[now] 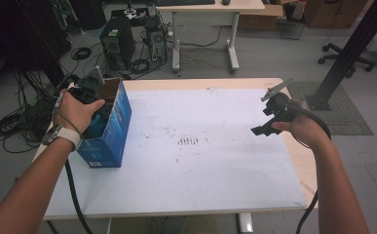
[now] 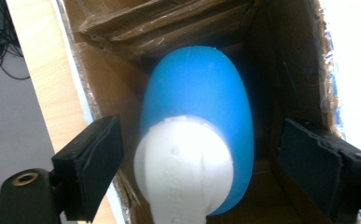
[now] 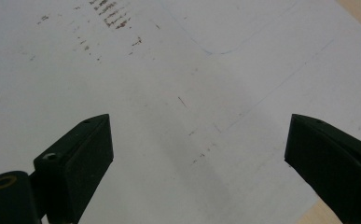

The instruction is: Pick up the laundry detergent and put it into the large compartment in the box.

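A blue cardboard box (image 1: 112, 132) with an open top stands at the table's left edge. My left gripper (image 1: 91, 97) reaches down into it. In the left gripper view the box's brown inner wall (image 2: 290, 56) surrounds a smooth blue egg-shaped object with a white end (image 2: 197, 107). That object lies between the jaws of my left gripper (image 2: 201, 158), with a gap on each side, so the gripper is open. My right gripper (image 1: 266, 124) hovers over the right side of the white mat (image 1: 200, 161), and in its own view my right gripper (image 3: 199, 154) is open with nothing between its jaws.
The white mat (image 3: 169, 70) carries brown scuff marks (image 1: 188, 141) near its middle. Wooden table edge (image 1: 303, 165) shows at the right. Beyond the table are computer towers (image 1: 115, 44), cables on the floor, a desk (image 1: 205, 14) and a black post (image 1: 351, 48).
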Available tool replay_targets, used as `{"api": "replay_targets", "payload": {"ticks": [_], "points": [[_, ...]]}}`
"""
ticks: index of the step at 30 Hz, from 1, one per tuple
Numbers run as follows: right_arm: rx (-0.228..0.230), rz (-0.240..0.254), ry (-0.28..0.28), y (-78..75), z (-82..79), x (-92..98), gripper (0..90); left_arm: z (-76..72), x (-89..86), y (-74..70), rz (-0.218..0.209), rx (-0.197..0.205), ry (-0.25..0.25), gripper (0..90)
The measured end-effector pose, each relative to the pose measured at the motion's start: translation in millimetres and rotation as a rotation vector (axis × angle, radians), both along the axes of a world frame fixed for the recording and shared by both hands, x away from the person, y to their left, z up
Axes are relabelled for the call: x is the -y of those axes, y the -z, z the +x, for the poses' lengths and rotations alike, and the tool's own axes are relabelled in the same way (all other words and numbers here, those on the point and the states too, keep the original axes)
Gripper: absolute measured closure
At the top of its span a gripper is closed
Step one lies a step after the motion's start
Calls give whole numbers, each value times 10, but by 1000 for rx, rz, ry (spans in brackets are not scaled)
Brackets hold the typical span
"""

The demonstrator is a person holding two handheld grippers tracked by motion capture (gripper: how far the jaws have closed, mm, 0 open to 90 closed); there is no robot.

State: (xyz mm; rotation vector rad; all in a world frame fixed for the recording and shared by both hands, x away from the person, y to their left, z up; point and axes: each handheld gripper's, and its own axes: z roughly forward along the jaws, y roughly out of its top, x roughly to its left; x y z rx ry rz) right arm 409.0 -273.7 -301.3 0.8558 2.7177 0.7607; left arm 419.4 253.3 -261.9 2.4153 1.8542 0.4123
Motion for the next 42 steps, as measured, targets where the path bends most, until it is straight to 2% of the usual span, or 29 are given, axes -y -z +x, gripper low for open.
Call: {"api": "replay_targets", "payload": {"ticks": [10,15,29,32,34,42], "points": [[1,2,2,-2,-25,17,77,-22,10,-47,-7,0,10,122],[3,3,4,-11,-37,34,77,-30,-10,-96,-37,-2,9,109],[2,0,6,-29,-58,49,78,-68,7,-307,-37,9,44,96],[4,1,6,-35,-60,53,77,-78,7,-356,-25,7,52,101],[3,-1,7,-37,-60,53,77,-83,9,-380,-37,3,56,107],[3,-2,4,-54,-64,36,77,-112,52,-485,-31,-3,97,101]]}}
